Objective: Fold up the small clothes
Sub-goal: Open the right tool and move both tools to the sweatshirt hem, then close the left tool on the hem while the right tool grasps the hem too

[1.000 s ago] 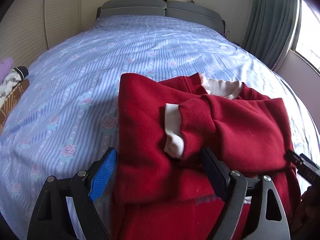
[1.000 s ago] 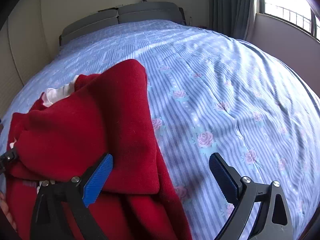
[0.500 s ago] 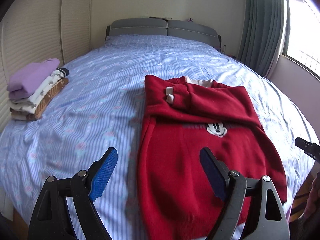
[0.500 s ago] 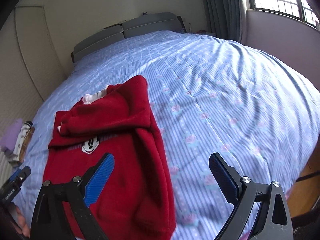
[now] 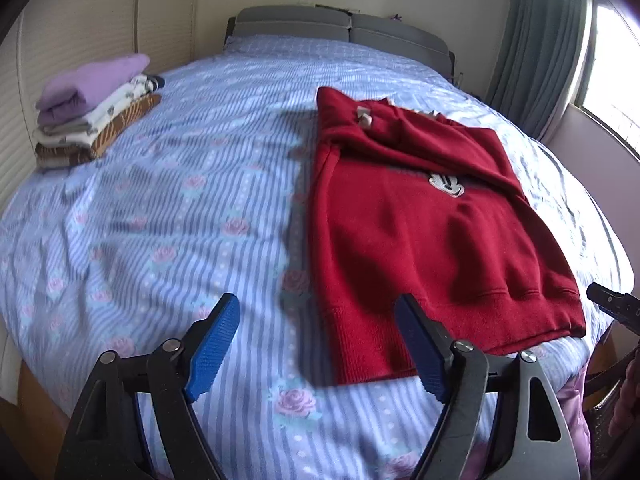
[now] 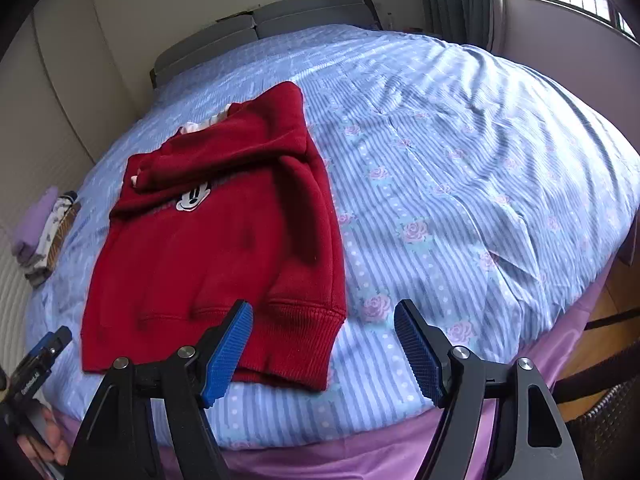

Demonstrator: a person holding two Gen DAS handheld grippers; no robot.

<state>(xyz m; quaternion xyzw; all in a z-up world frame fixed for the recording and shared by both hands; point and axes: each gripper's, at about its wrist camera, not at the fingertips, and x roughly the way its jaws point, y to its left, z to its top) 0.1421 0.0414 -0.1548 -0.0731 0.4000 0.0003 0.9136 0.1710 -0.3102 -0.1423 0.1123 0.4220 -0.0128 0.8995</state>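
Note:
A red sweatshirt (image 5: 424,224) with a Mickey Mouse patch lies flat on the bed, both sleeves folded across its chest, hem toward me. It also shows in the right wrist view (image 6: 224,240). My left gripper (image 5: 316,344) is open and empty, just short of the hem's left corner. My right gripper (image 6: 324,344) is open and empty, just short of the hem's right corner. Each gripper's tip shows at the edge of the other's view.
The bed has a blue striped sheet with roses (image 5: 160,220) and a grey headboard (image 5: 344,24). A stack of folded clothes (image 5: 96,116) sits at the far left, also in the right wrist view (image 6: 44,232). Curtains and a window are on the right. A wicker chair (image 6: 600,420) stands at the bed's foot.
Both grippers have pulled back from the sweatshirt's upper part to the foot of the bed. The sleeves now lie folded across the chest, and the whole garment is in view.

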